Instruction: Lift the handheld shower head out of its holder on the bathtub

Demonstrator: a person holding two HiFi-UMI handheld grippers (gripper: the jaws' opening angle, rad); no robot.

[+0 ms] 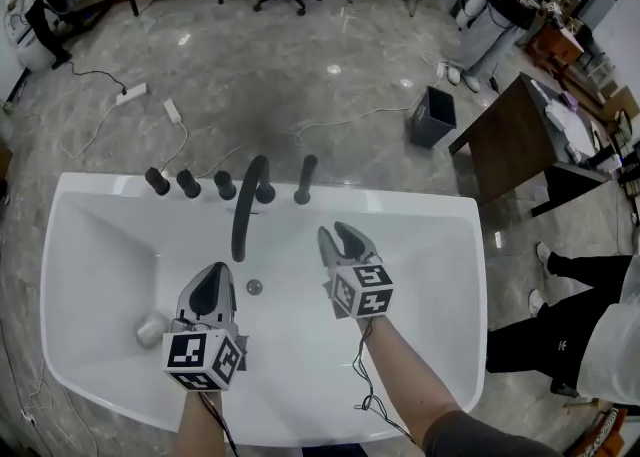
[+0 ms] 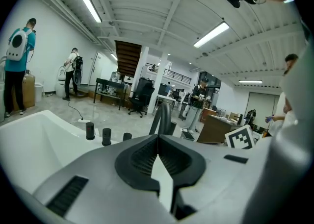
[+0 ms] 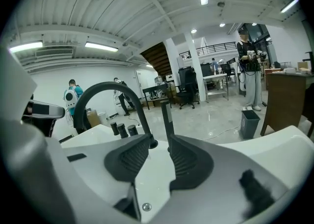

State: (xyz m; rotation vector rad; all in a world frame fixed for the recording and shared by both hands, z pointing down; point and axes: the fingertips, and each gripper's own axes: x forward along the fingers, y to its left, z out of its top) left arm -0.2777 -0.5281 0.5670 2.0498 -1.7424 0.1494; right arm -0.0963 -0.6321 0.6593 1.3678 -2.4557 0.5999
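The handheld shower head (image 1: 305, 179) is a slim black rod standing upright in its holder on the far rim of the white bathtub (image 1: 430, 245). To its left are the arched black spout (image 1: 248, 207) and three black knobs (image 1: 188, 183). My right gripper (image 1: 338, 235) hovers over the tub, open, nothing between its pads; in the right gripper view (image 3: 159, 139) the shower head (image 3: 167, 116) shows beyond the gap, apart from it. My left gripper (image 1: 214, 273) is nearer me and to the left, shut and empty (image 2: 157, 138), pointing toward the spout (image 2: 162, 116).
A drain (image 1: 254, 287) sits in the tub floor and a round chrome fitting (image 1: 150, 329) at its left. Beyond the tub are a dark bin (image 1: 432, 117), a wooden desk (image 1: 520, 135) and cables with a power strip (image 1: 131, 95). A person's legs (image 1: 560, 325) stand at right.
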